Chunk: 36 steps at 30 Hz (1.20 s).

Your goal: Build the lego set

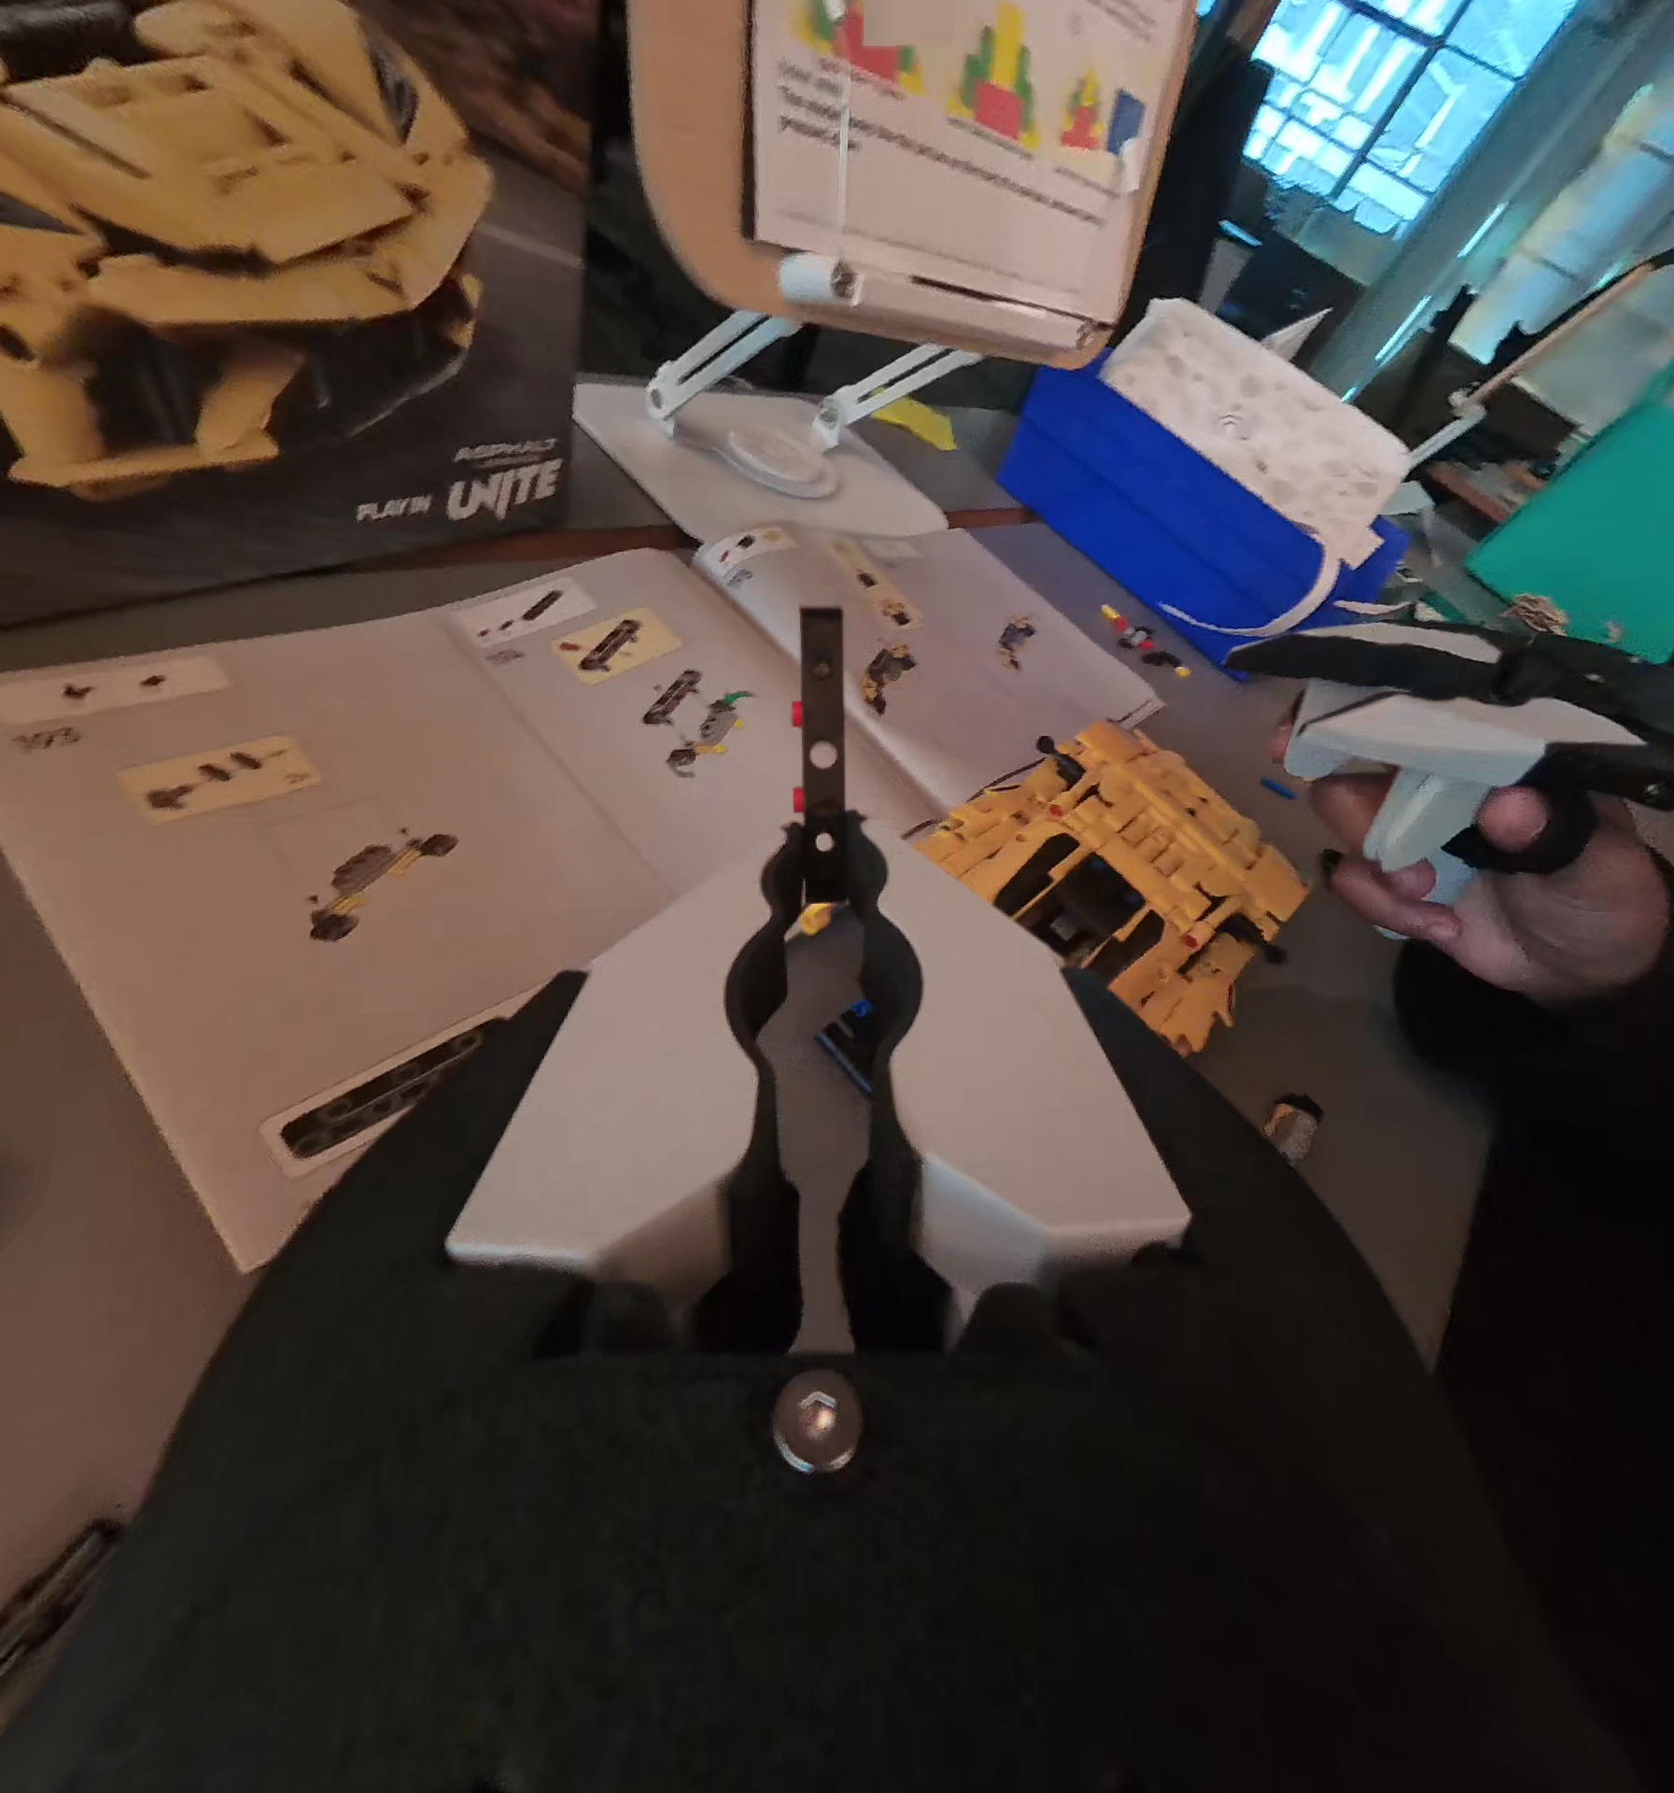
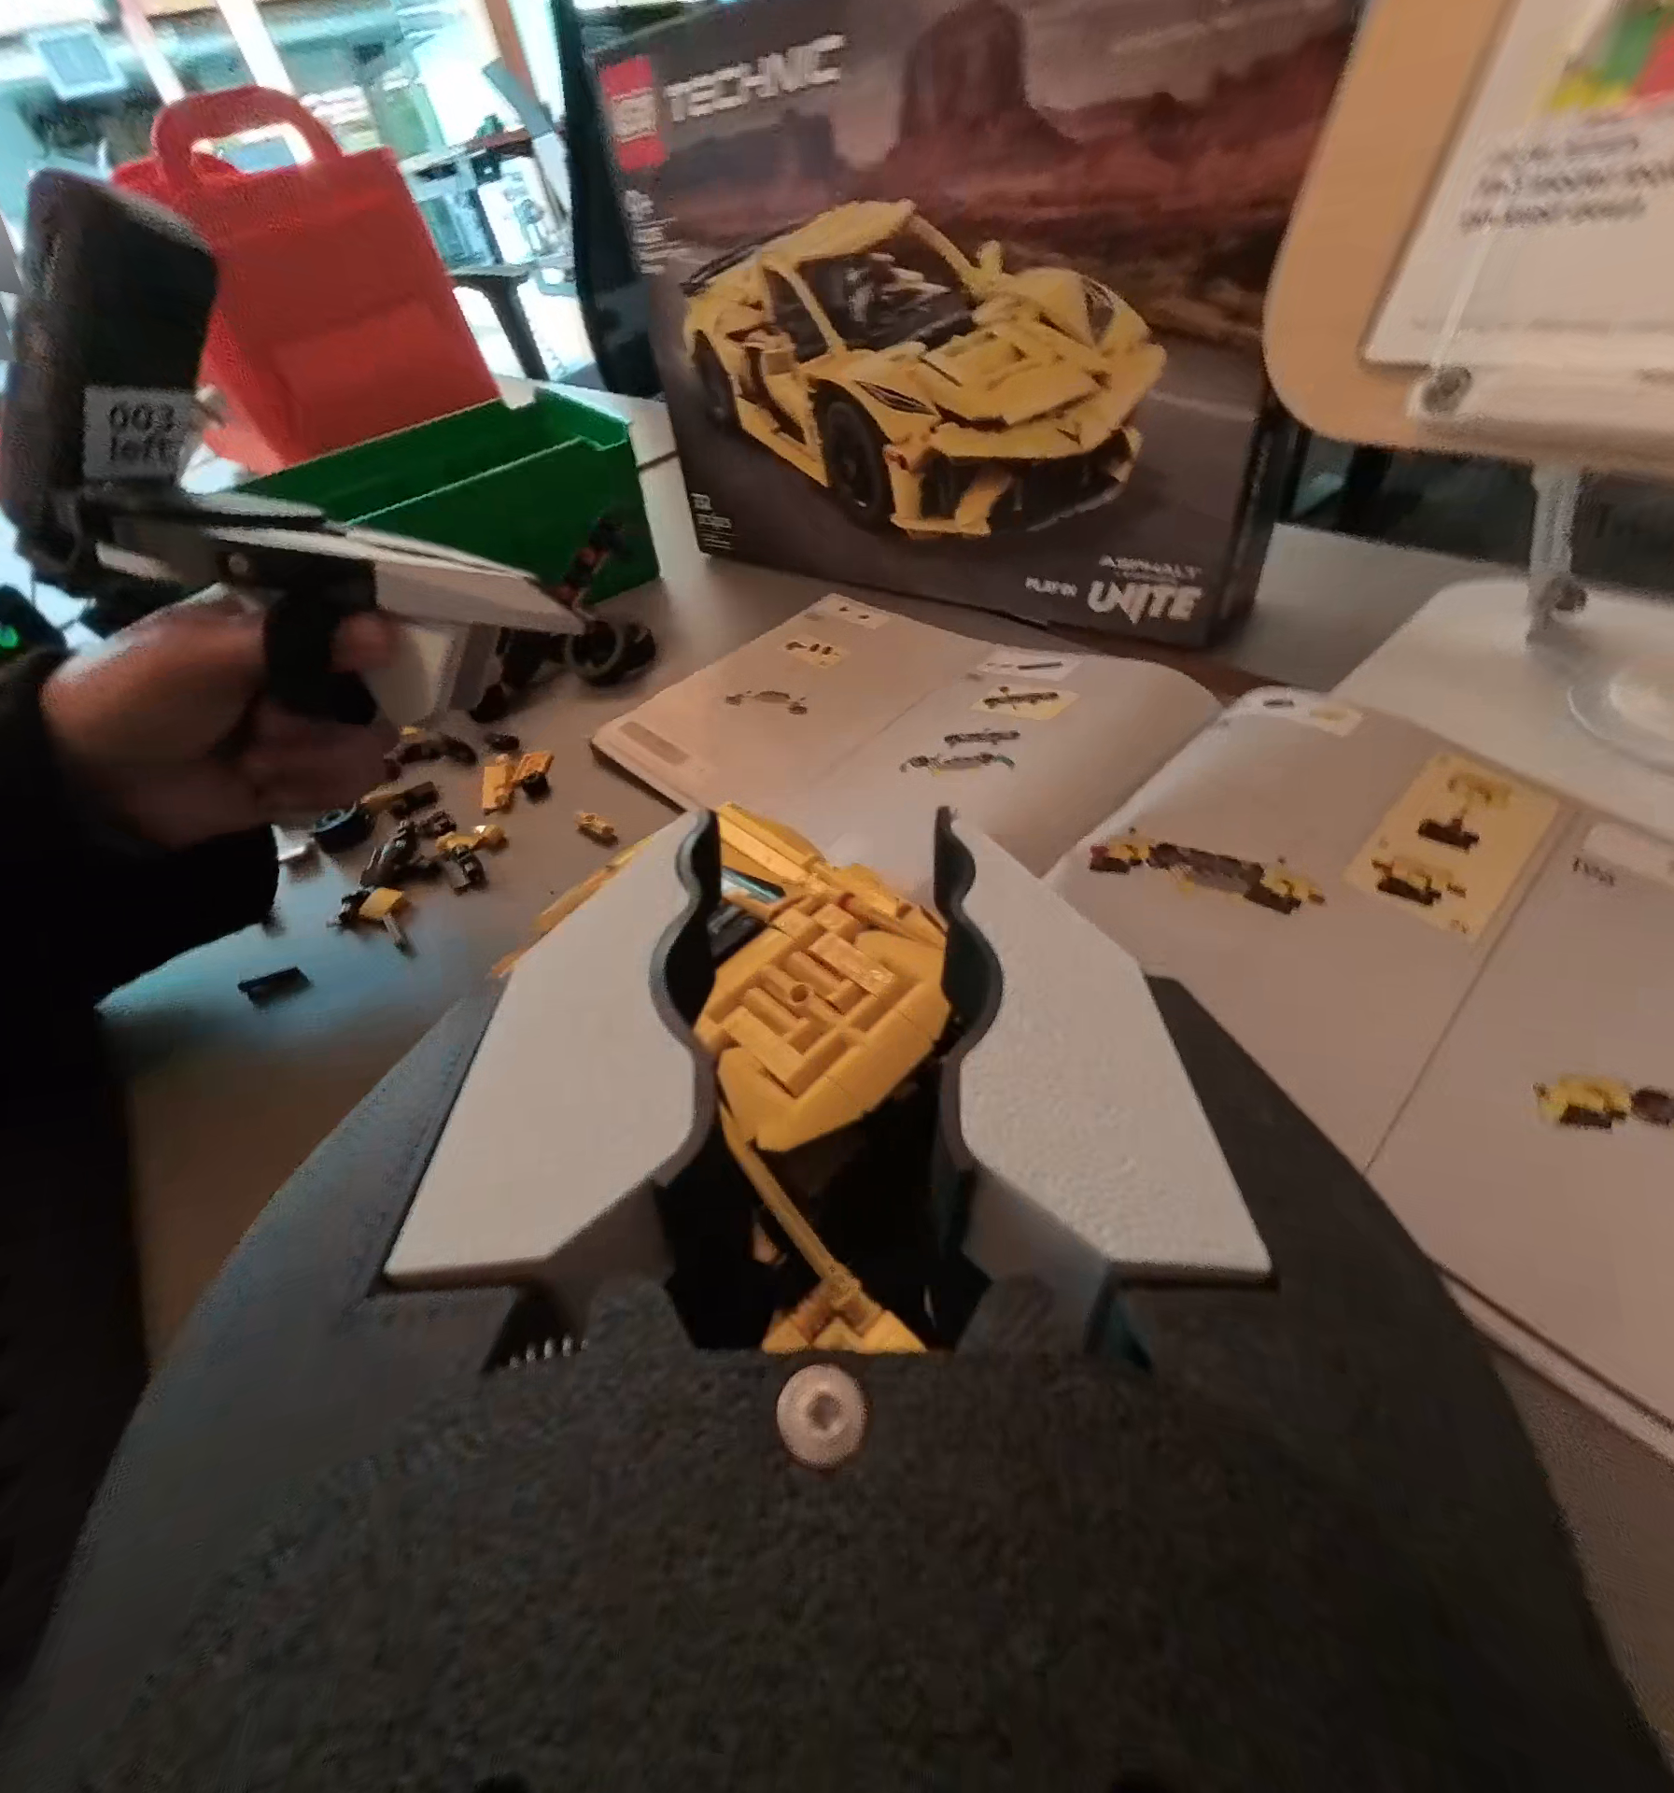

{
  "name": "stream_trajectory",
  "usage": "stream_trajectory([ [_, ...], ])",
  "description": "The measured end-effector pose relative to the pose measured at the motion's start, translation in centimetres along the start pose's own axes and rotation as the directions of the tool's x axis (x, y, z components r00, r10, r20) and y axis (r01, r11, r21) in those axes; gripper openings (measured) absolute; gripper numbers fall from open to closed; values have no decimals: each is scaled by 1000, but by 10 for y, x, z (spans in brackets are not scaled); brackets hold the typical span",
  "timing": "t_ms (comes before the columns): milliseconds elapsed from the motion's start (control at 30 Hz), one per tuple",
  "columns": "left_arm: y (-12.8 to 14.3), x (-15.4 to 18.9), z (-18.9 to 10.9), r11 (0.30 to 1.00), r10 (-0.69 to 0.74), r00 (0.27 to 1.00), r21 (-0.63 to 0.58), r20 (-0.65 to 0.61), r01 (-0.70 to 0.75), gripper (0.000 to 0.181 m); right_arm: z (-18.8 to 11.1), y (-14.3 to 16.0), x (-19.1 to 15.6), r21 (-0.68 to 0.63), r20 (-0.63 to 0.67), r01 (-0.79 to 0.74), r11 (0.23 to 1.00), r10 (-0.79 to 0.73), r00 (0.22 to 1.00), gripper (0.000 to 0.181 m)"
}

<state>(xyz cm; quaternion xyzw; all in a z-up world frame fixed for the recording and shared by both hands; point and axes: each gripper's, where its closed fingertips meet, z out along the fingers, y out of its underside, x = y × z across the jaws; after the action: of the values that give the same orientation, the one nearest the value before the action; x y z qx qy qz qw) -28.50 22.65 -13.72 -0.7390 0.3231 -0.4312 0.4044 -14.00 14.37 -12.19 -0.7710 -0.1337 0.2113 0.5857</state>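
- The set box [image 2: 959,320] is the biggest thing here, standing upright at the back of the table [image 2: 231,1116] with a yellow car pictured on its front.
- 2 instruction booklets [image 1: 377,825] lie open and flat in front of the box, side by side, and the second booklet [image 2: 1395,970] partly overlaps the first one's edge.
- The half-built yellow car body [image 1: 1114,873] sits on the table just right of the booklets. In the right wrist view it's directly under and between that gripper's fingers.
- Right gripper [image 2: 825,844]: fingers spread apart, nothing pinched, hovering over the car body with the yellow bodywork showing through the gap.
- Left gripper [image 1: 823,854]: tips pressed together on the bottom end of a black beam [image 1: 821,728], which stands upright above the booklet, left of the car body and clear of it.
- That beam has 2 small red pins [image 1: 798,713] poking out of its left side.
- Loose yellow and black pieces [image 2: 425,834] are scattered on the table left of the car, below the left gripper's handle.
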Motion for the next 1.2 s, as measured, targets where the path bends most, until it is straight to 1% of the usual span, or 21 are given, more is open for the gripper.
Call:
stream_trajectory([
  [100, 8, -9, 3, 998, -58, 998, -27, 28, 58, 7, 1, 5, 8, -12, 7, -76, 997, 76, 997, 42],
  [200, 12, -10, 5, 995, -86, 996, -42, 20, 87, 7, 2, 10, 12, -42, -13, -39, 998, 38, 999, 42],
  [333, 13, -7, 6, 996, -80, 997, -47, 7, 80, 7, 0, 7, 13, -34, -20, -7, 999, 6, 1000, 39],
  [600, 11, 6, 9, 997, -66, 996, -42, -62, 64, 7, 1, 12, 14, -49, -9, -26, 998, 26, 1000, 32],
  [867, 9, 11, 8, 998, -48, 995, -34, -82, 45, 7, -4, 5, 23, -23, -31, -38, 999, 37, 999, 29],
  [967, 10, 18, 8, 998, -40, 993, -42, -111, 36, 7, -6, 3, 29, -11, -36, -59, 998, 59, 998, 29],
  [1067, 12, 35, 9, 997, 24, 983, -62, -179, -36, 7, -8, 0, 32, -1, -46, -43, 999, 43, 998, 29],
  [1100, 17, 46, 8, 993, 59, 972, -87, -228, -80, 7, -8, -2, 32, 3, -51, -28, 1000, 28, 998, 29],
  [1133, 22, 62, 5, 984, 102, 949, -109, -299, -140, 7, -10, -4, 32, 8, -58, -10, 1000, 10, 998, 29],
  [1167, 27, 80, 1, 971, 166, 917, -104, -363, -217, 7, -11, -7, 32, 13, -65, 15, 1000, -14, 998, 29],
  [1200, 36, 97, -4, 949, 227, 888, -113, -400, -294, 7, -13, -10, 31, 12, -69, 46, 999, -45, 997, 29],
])
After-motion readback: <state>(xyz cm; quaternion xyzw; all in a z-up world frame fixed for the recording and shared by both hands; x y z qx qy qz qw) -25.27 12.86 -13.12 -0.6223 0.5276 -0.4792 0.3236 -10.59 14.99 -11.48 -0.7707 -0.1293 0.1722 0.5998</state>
